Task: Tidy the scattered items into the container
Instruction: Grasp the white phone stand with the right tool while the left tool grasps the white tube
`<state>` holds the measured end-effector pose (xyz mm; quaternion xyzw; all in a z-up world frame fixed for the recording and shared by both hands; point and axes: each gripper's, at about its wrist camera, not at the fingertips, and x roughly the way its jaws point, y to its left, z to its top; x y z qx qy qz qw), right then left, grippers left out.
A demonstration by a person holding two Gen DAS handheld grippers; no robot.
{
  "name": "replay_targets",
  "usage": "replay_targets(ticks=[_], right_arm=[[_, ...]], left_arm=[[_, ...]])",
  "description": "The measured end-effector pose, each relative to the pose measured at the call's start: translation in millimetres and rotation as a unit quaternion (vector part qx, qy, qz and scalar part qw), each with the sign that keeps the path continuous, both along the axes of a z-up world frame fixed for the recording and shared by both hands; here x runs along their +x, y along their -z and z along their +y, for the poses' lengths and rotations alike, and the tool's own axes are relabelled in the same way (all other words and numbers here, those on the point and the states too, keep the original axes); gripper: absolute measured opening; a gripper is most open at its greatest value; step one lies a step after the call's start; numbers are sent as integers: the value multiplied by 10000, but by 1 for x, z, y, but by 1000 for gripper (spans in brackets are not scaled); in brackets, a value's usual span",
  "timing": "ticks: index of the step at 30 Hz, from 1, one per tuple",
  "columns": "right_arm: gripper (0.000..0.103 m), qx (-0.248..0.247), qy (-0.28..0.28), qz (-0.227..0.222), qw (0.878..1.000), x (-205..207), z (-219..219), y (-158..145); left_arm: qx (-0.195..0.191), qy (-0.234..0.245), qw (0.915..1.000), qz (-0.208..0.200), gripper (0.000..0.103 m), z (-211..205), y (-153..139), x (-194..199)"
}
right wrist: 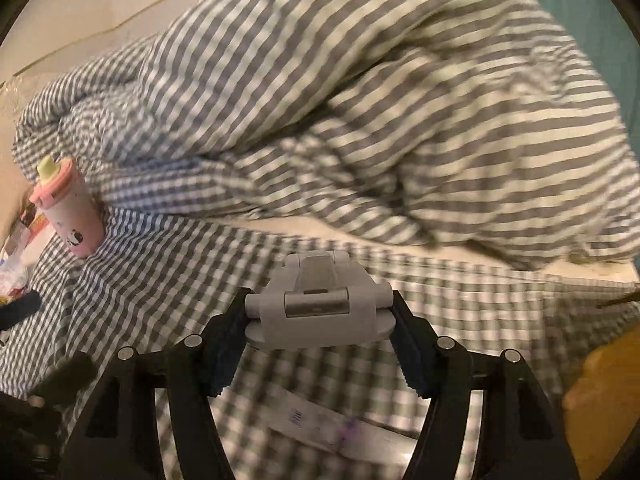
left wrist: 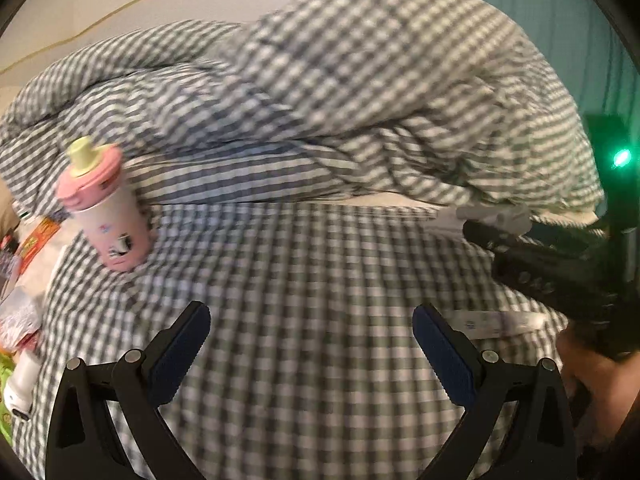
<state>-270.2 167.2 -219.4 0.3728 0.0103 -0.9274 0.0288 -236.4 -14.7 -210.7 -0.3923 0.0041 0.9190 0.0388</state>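
My right gripper is shut on a grey plastic clip-like item with a metal bar, held just above the checked bed sheet. In the left wrist view that gripper comes in from the right with the grey item at its tip. My left gripper stands open over the sheet with nothing between its fingers. A pink bottle with a pale yellow cap leans against the bedding at the far left. A white tube lies on the sheet below the right gripper.
A heaped checked duvet fills the back of the bed. Packets and wrappers and a white object crowd the left edge. An orange-yellow thing sits at the right edge. A hand holds the right gripper.
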Motion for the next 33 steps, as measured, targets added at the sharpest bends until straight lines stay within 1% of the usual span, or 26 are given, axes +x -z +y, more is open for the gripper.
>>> replay_targets(ticks=[7, 12, 13, 15, 18, 20, 22, 24, 26, 27, 29, 30, 31, 32, 33], right_arm=[[65, -88, 321, 346, 9988, 34, 37, -47], [65, -218, 486, 559, 9970, 57, 59, -74], [65, -225, 502, 605, 9967, 61, 61, -80], [65, -245, 524, 695, 9959, 68, 67, -89], [65, -297, 534, 813, 9948, 77, 75, -101], [65, -321, 537, 867, 9943, 81, 77, -106], [65, -336, 537, 903, 9939, 84, 79, -111], [65, -346, 543, 949, 9934, 86, 81, -115], [65, -357, 556, 982, 9930, 87, 82, -117], [65, -364, 566, 999, 9927, 88, 83, -118], [65, -358, 577, 1013, 9925, 89, 85, -120], [65, -358, 579, 1014, 9925, 90, 85, -121], [65, -353, 585, 1018, 9925, 91, 86, -122], [65, -352, 593, 1023, 9924, 91, 87, -122], [65, -354, 601, 1028, 9923, 92, 88, -123]], left_arm=[[101, 596, 9981, -88, 103, 58, 8, 2], [177, 1030, 9941, -291, 103, 98, 21, -2], [168, 1128, 9930, -321, 103, 106, 23, -2], [11, 1364, 9898, -406, 103, 123, 31, -2], [-180, 1762, 9830, -486, 103, 143, 43, -4], [-360, 2040, 9765, -590, 103, 155, 52, -9], [-674, 2358, 9676, -602, 103, 166, 61, -14], [-893, 2650, 9574, -721, 102, 174, 71, -20], [-961, 2874, 9505, -693, 98, 181, 76, -25], [-943, 2929, 9491, -673, 96, 182, 76, -26], [-857, 3040, 9460, -726, 83, 186, 77, -29], [-713, 3117, 9437, -846, 66, 188, 77, -30], [-596, 3136, 9435, -890, 53, 189, 76, -30], [-591, 3137, 9438, -862, 46, 190, 74, -28], [-638, 3149, 9433, -829, 32, 193, 72, -25]])
